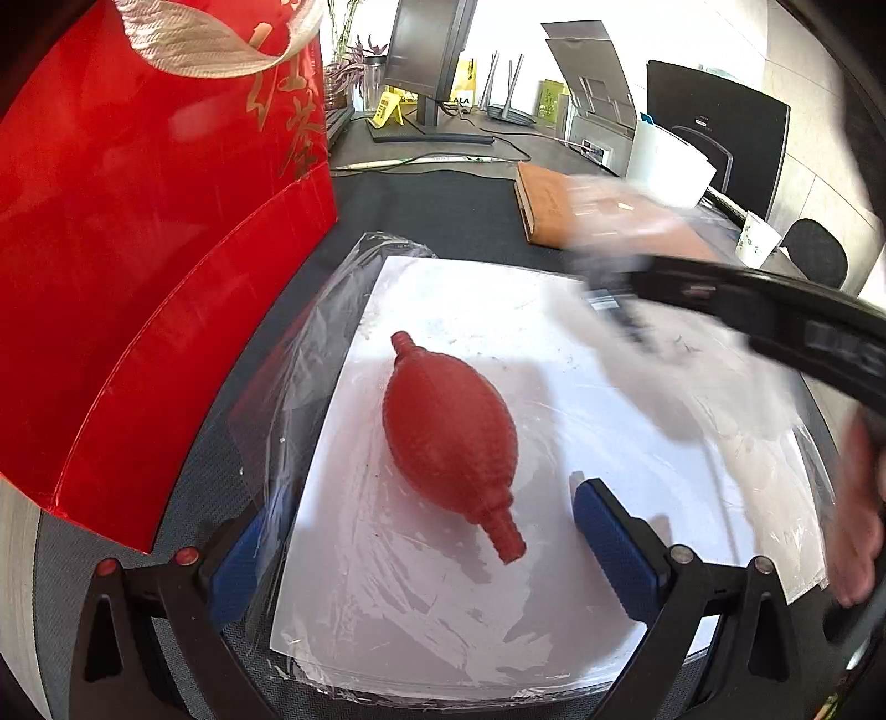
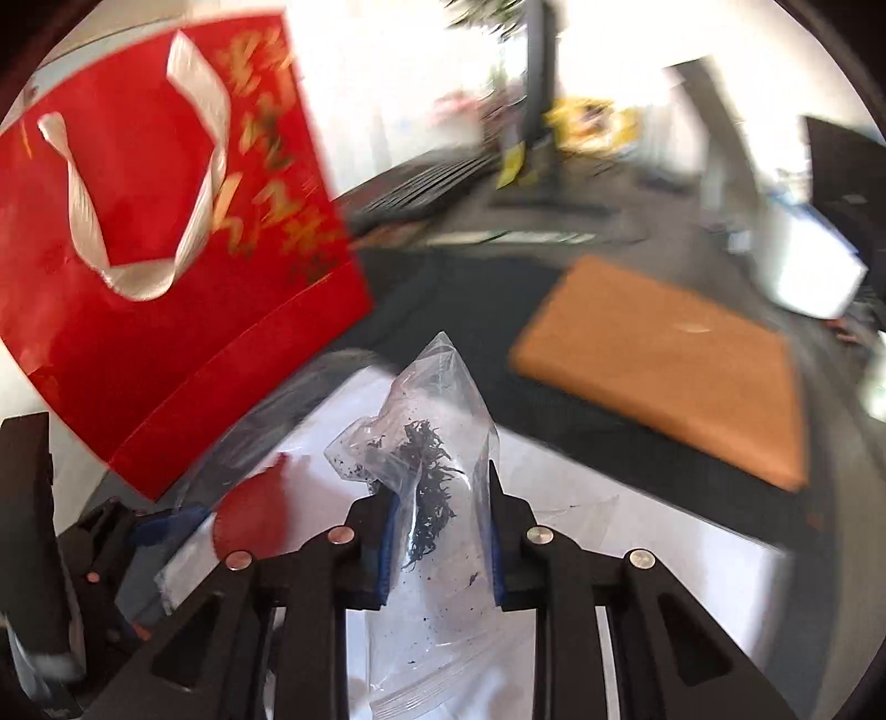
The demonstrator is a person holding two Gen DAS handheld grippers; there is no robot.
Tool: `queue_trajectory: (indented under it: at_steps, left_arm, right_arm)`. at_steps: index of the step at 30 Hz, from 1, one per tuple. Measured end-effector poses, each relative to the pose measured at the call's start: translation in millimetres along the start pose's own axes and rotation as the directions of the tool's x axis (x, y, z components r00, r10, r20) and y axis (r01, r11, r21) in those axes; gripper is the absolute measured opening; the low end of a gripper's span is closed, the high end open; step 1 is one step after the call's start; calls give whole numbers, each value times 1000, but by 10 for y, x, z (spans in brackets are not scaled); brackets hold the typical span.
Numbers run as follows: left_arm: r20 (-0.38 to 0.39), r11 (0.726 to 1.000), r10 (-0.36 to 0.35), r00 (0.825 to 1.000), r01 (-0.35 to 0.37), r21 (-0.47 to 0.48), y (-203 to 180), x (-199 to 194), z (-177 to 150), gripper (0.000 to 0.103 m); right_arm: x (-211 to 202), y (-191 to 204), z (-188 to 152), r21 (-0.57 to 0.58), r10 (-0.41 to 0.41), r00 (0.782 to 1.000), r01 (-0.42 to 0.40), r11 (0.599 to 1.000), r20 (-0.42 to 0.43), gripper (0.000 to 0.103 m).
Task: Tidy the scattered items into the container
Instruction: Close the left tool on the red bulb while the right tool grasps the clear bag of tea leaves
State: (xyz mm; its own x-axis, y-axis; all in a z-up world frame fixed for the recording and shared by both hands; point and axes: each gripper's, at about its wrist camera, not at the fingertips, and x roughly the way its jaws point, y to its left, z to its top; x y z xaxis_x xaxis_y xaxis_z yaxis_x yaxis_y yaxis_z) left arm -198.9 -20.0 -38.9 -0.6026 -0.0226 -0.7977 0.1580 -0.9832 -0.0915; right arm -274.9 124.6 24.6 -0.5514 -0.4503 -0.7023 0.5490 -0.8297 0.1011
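**Operator:** Clutter first. Red gift bag [image 1: 138, 277] stands at about ten o'clock in my left wrist view, its white ribbon handle [image 1: 210, 50] drooping over the top edge. A tan notebook [image 1: 559, 205] lies at one o'clock on the dark desk [image 1: 443, 205], with a monitor [image 1: 426, 50] behind it at twelve and a white paper cup [image 1: 758, 238] out at two.

**Observer:** And the task's things?

**Operator:** The red rubber bulb [image 1: 451, 437] lies at centre on a white sheet under clear film [image 1: 554, 581], its nozzle pointing to five o'clock. It sits between my left gripper [image 1: 426, 554] fingers but apart from both blue pads [image 1: 614, 548]; those jaws stand wide and released, tilted down at the sheet.

**Observer:** The right side?

**Operator:** My right gripper [image 2: 440, 548] is clenched on a clear plastic bag [image 2: 437, 443] with dark dried leaves [image 2: 432, 476] inside; the pads pinch its lower half and the top stands up toward twelve o'clock. From the left wrist view that gripper reaches in from three o'clock as a blurred black bar, with a hand [image 1: 858, 509] behind it at four.

**Observer:** Anything between it and the gift bag?

**Operator:** In the right wrist view the gift bag sits at ten o'clock, the bulb at eight, near the left gripper's fingers. The background is smeared, so I cannot tell finer detail.
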Motion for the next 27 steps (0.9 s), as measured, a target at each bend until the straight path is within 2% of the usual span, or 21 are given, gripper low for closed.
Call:
queue_trajectory:
  at_steps: [3,5,8,10,11,16,18,20,22,27]
  left_arm:
    - [5,1000,-9,1000,9,-7,19,0,11,103]
    - [16,999,-21,1000,21,-24,46,-26,13,102]
    - [35,998,-28,999,30,-62,146,-107,-32,93]
    - [33,998,-10,999,12,-56,121,-119,-30,89]
    - [34,999,0,999,2,-48,116,-132,-38,82]
    - [57,998,30,998,-27,-54,145,-158,-20,71]
    - [89,998,57,994,-54,-29,142,-211,-12,59]
    - [143,995,96,985,-96,-8,144,-309,-17,53]
    - [143,996,87,986,-86,-12,181,-320,5,42]
    - [138,998,61,989,-61,-4,229,-320,5,40]
  right_arm:
    - [-414,-168,-201,146,-60,995,49,988,76,27]
    - [-651,-206,-365,188,-100,989,78,979,109,27]
    - [-899,-231,-626,238,-88,988,56,970,126,27]
    - [-1001,-211,-780,243,-84,989,53,969,120,27]
    - [-1055,-203,-853,237,-80,990,50,970,118,27]
    - [-1101,-139,-1063,229,-76,992,52,972,100,27]
    - [-1090,-127,-1129,226,-71,993,48,973,93,27]
    - [-1079,-127,-1168,232,-48,994,25,972,95,27]
    - [-1071,-113,-1189,233,-42,995,20,972,93,27]
    - [-1078,-66,-1217,234,-25,995,2,972,98,27]
